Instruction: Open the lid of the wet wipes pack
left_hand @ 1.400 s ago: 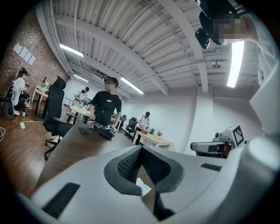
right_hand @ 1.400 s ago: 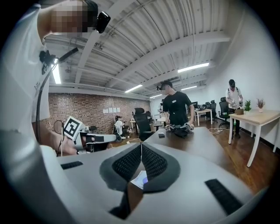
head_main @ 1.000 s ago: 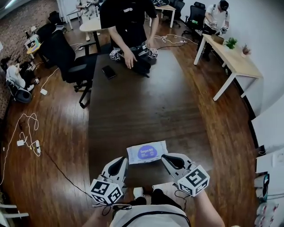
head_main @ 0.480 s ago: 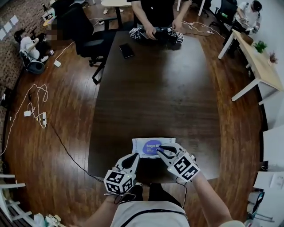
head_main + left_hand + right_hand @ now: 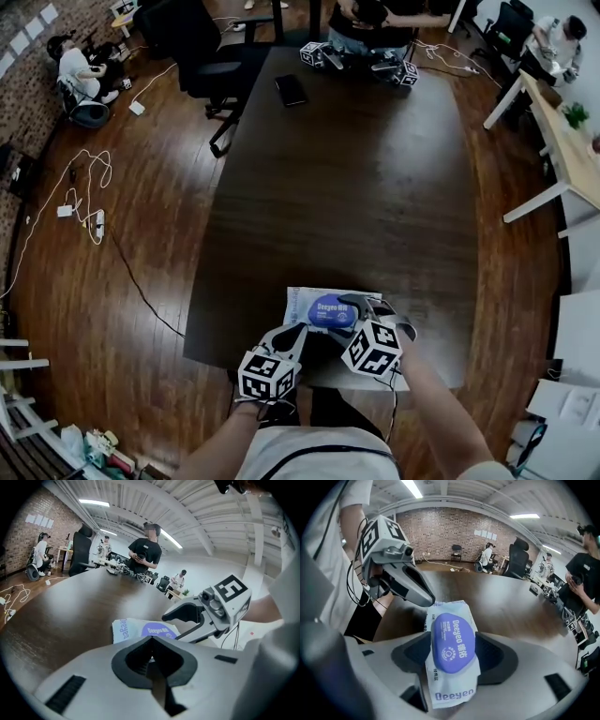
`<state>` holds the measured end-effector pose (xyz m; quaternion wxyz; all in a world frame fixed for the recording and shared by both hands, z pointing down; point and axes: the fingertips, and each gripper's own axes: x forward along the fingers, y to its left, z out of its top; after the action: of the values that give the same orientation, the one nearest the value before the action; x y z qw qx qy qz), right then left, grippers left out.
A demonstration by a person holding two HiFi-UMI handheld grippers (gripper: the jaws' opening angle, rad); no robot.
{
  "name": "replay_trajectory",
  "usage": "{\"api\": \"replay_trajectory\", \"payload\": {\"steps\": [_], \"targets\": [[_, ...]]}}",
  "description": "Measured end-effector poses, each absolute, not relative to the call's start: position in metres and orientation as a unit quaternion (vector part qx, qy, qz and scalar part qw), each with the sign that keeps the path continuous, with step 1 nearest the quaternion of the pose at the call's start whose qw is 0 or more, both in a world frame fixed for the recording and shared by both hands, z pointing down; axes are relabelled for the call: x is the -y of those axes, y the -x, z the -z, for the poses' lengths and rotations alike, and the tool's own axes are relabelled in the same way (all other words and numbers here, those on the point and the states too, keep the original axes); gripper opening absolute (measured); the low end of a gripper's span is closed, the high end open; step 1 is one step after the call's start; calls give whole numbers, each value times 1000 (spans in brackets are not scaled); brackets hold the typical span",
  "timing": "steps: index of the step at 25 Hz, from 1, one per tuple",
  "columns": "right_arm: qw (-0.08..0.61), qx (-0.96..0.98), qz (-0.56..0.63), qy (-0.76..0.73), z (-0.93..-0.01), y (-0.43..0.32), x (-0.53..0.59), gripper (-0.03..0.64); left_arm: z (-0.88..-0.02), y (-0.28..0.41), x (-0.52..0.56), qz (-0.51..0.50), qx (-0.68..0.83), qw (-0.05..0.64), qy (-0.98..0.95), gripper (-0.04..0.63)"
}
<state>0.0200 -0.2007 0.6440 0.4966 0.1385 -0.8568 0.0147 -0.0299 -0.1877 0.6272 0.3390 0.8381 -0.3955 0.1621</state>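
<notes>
The wet wipes pack (image 5: 309, 304) lies flat near the front edge of the dark table (image 5: 356, 187), its purple oval lid (image 5: 335, 312) shut and facing up. My right gripper (image 5: 361, 306) points steeply down over it with its jaws opening. In the right gripper view the pack (image 5: 452, 677) and lid (image 5: 452, 641) lie between the two pads, which do not visibly press on them. My left gripper (image 5: 297, 331) sits just left of the pack, low over the table edge, its jaws shut with nothing in them. In the left gripper view the pack (image 5: 129, 630) shows ahead, with the right gripper (image 5: 180, 616) over it.
A person stands at the table's far end with another pair of marker grippers (image 5: 361, 56). A dark phone (image 5: 291, 90) lies near there. A black office chair (image 5: 202, 47) stands at the far left, cables (image 5: 84, 206) trail on the wooden floor, and a light desk (image 5: 562, 141) is at the right.
Both grippers have come down toward the table. The right one moved from beside the pack to over its lid, rolled, and its jaws went from shut to wide. The left one closed in beside the pack.
</notes>
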Motion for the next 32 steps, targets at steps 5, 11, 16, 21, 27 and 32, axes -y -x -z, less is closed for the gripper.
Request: {"api": "replay_trajectory", "payload": {"steps": [5,11,16,21,27,32], "targets": [[527,840,9,-128,-658,-21,204,282,-641,27,185,-176,395,345,-833,2],[534,837,-6,-121,-665,-20,205,287,-650,21,187,-193,389,351,-830,2],[516,848,-45,-108,-666,-20,206,285,-658,18,188,-210,385,351,-828,2],[494,859,-96,-93,-664,-22,209,285,-663,15,192,-219,387,354,-822,2],[464,866,-174,-66,-661,-24,214,285,-663,16,193,-222,393,354,-819,2],[449,872,-187,-55,-649,-25,220,285,-662,16,195,-213,397,359,-818,2]]}}
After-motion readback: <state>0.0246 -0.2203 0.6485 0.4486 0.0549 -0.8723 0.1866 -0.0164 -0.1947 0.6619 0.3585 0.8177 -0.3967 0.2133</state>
